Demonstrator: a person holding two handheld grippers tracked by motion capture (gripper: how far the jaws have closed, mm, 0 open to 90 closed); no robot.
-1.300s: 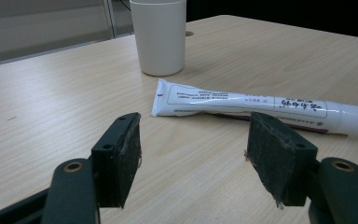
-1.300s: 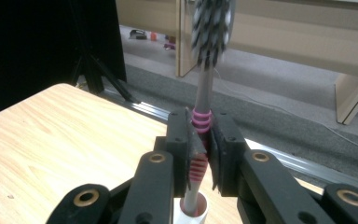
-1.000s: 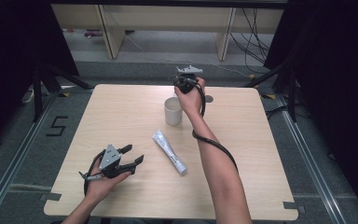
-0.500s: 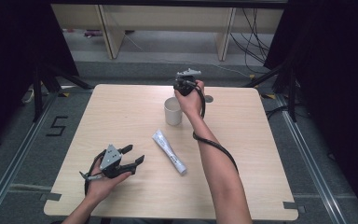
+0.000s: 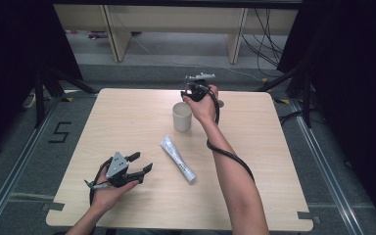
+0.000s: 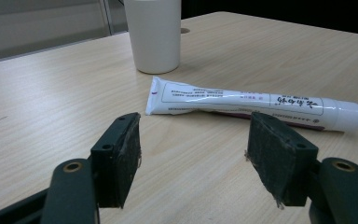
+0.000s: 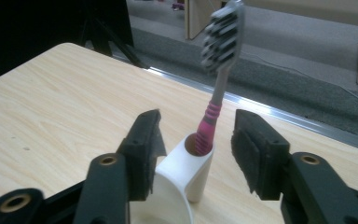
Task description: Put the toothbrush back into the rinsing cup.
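Observation:
A white cup (image 5: 181,116) stands on the table (image 5: 274,147) past its middle, with a side holder on its wall. A toothbrush (image 7: 216,79) with a pink and grey handle stands upright in that holder. My right gripper (image 5: 192,93) hovers over the cup's far side. In the right gripper view this gripper (image 7: 196,140) is open, its jaws either side of the brush handle without touching it. A white toothpaste tube (image 5: 177,159) lies flat in front of the cup. My left gripper (image 5: 139,164) rests low at the near left, open, pointing at the tube (image 6: 251,102) with the cup (image 6: 154,35) behind it.
The wooden table has bare room at the left, the right and along the front edge. Beyond the far edge lie a grey floor, cables and pale furniture legs (image 5: 112,34). Dark curtains hang on both sides.
My right hand and its gripper have shifted slightly over the cup. The left gripper, the tube and the cup have stayed put.

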